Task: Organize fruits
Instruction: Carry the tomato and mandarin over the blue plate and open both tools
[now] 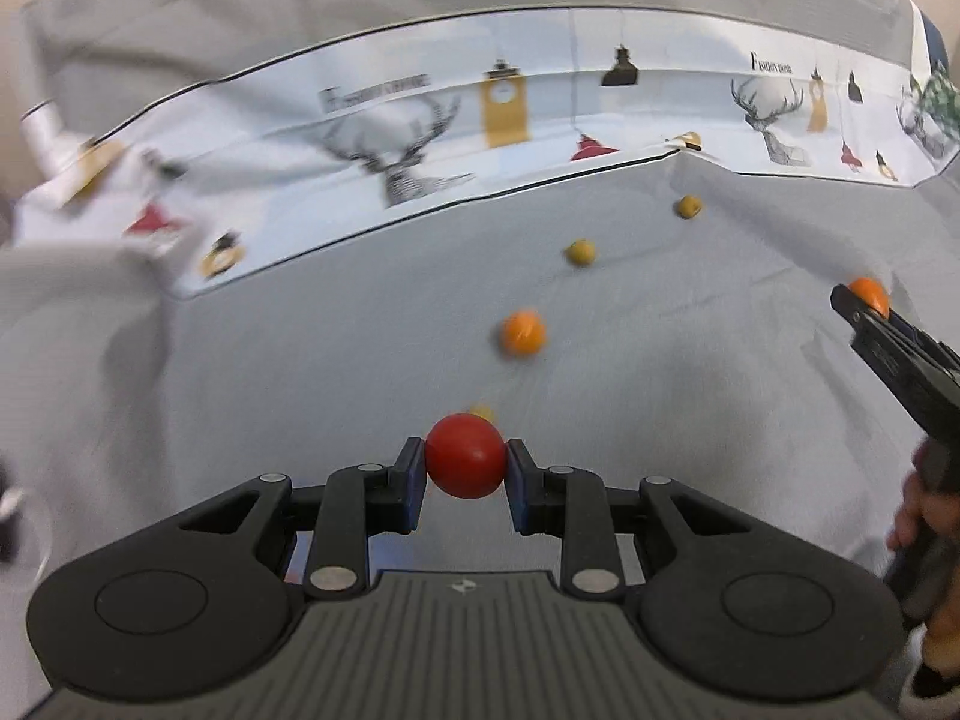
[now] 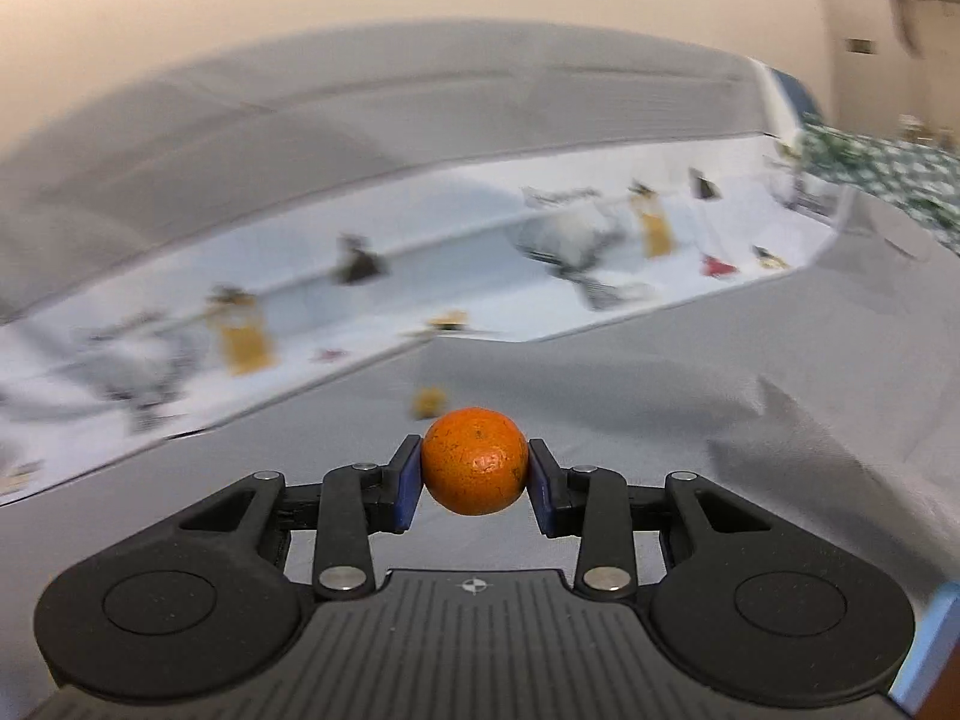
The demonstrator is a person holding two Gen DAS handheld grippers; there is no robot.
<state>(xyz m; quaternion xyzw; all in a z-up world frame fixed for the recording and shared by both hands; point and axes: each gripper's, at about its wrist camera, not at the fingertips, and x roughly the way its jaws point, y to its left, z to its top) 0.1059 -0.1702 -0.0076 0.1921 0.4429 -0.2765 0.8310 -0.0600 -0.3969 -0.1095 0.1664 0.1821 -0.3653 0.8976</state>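
My left gripper (image 1: pixel 466 461) is shut on a round red fruit (image 1: pixel 465 456), held above the grey cloth (image 1: pixel 300 372). My right gripper (image 2: pixel 474 467) is shut on a small orange (image 2: pixel 474 461); in the left wrist view that same gripper (image 1: pixel 864 306) shows at the right edge with the orange (image 1: pixel 870 293) between its pads. Loose on the cloth lie another orange (image 1: pixel 524 333), two small yellowish fruits (image 1: pixel 580 252) (image 1: pixel 688 206), and a yellow one (image 1: pixel 482 411) partly hidden behind the red fruit. A yellowish fruit (image 2: pixel 430 401) lies blurred just beyond the held orange.
A white patterned sheet with deer and lamp prints (image 1: pixel 420 138) runs along the far side of the cloth, backed by a grey cushion (image 1: pixel 300 12). A person's hand (image 1: pixel 918 516) holds the right gripper's handle. A green patterned item (image 2: pixel 882 168) sits far right.
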